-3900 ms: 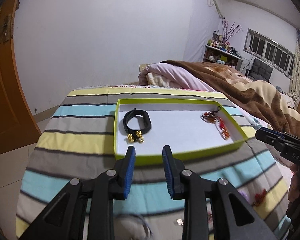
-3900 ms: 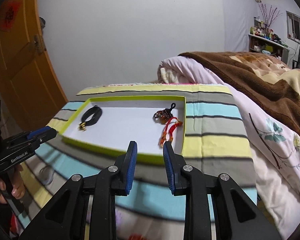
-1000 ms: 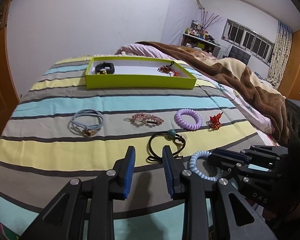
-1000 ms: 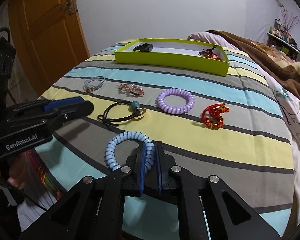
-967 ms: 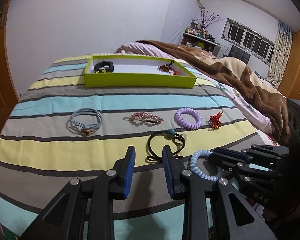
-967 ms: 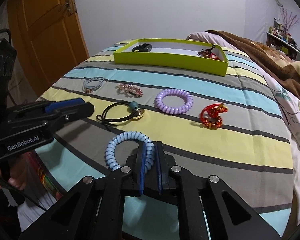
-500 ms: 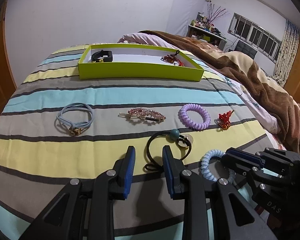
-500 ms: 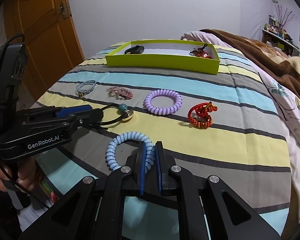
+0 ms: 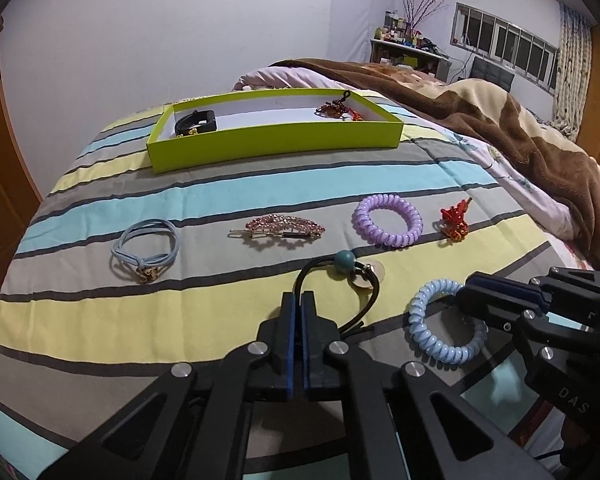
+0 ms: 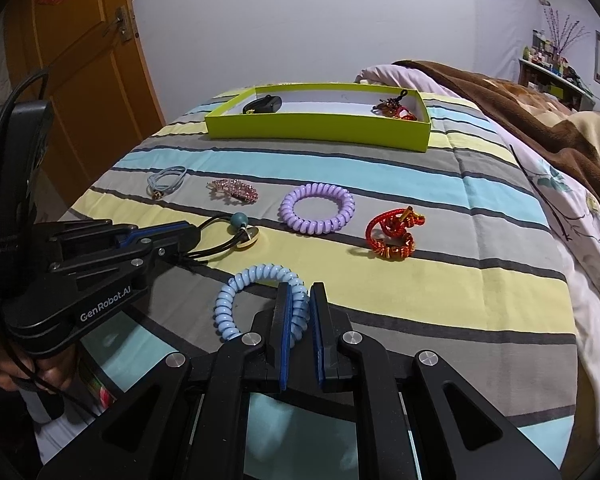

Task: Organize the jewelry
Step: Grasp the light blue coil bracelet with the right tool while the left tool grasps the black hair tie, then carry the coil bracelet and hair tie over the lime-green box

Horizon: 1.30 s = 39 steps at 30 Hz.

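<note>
My left gripper (image 9: 299, 300) is shut on the black hair tie with a teal bead (image 9: 345, 261) near the bed's front edge; it also shows in the right wrist view (image 10: 240, 222). My right gripper (image 10: 299, 294) is shut on the light blue coil hair tie (image 10: 236, 292), which also shows in the left wrist view (image 9: 440, 340). The green tray (image 9: 276, 140) lies at the far side, holding a black bracelet (image 9: 196, 122) and a red tassel charm (image 9: 336, 109).
On the striped blanket lie a blue cord hair tie (image 9: 146, 248), a pink crystal clip (image 9: 284, 228), a purple coil tie (image 9: 388, 220) and a red knot ornament (image 9: 454, 224). A brown blanket (image 9: 500, 128) is heaped at the right. An orange door (image 10: 80, 80) stands at the left.
My left gripper has closed on the black hair tie; half a second ago it was open above it. My right gripper stays shut on the blue coil tie.
</note>
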Each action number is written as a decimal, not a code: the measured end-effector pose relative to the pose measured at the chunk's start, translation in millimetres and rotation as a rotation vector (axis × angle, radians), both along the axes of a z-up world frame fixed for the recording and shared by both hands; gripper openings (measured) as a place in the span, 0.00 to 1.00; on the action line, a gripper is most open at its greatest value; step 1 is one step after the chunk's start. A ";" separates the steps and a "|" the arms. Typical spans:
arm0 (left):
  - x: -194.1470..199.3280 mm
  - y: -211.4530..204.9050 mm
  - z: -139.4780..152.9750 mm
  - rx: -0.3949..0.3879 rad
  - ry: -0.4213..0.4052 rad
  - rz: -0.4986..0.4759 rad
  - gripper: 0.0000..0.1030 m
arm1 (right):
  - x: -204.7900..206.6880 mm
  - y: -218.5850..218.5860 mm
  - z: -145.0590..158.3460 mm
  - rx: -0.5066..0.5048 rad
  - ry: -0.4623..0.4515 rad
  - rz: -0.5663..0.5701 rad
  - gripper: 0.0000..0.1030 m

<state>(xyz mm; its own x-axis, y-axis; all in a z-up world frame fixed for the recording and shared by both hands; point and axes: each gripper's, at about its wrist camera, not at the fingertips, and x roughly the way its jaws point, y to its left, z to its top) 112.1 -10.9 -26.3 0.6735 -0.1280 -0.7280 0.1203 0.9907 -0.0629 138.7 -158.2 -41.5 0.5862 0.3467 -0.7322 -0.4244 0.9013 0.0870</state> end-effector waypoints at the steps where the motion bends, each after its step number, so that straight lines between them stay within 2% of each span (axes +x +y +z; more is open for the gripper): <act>1: -0.6 1.2 0.1 -0.008 0.001 0.000 0.02 | -0.5 -0.6 0.8 0.001 -0.002 -0.001 0.09; 9: -9.0 6.7 9.8 -0.053 -0.033 -0.004 0.02 | -3.2 -6.3 10.1 0.009 -0.026 -0.016 0.09; 24: -17.3 13.7 37.7 -0.075 -0.115 0.003 0.02 | -3.0 -11.5 28.3 0.024 -0.074 -0.025 0.09; 39: 0.4 20.1 69.8 -0.059 -0.197 0.002 0.02 | 30.5 -6.6 52.9 0.044 -0.139 -0.031 0.09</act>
<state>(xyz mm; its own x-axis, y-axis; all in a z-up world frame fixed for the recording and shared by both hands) 112.5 9.2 43.5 0.8027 -0.1649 -0.5732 0.1342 0.9863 -0.0958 169.2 -164.8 11.4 0.6914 0.3574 -0.6278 -0.4076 0.9105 0.0696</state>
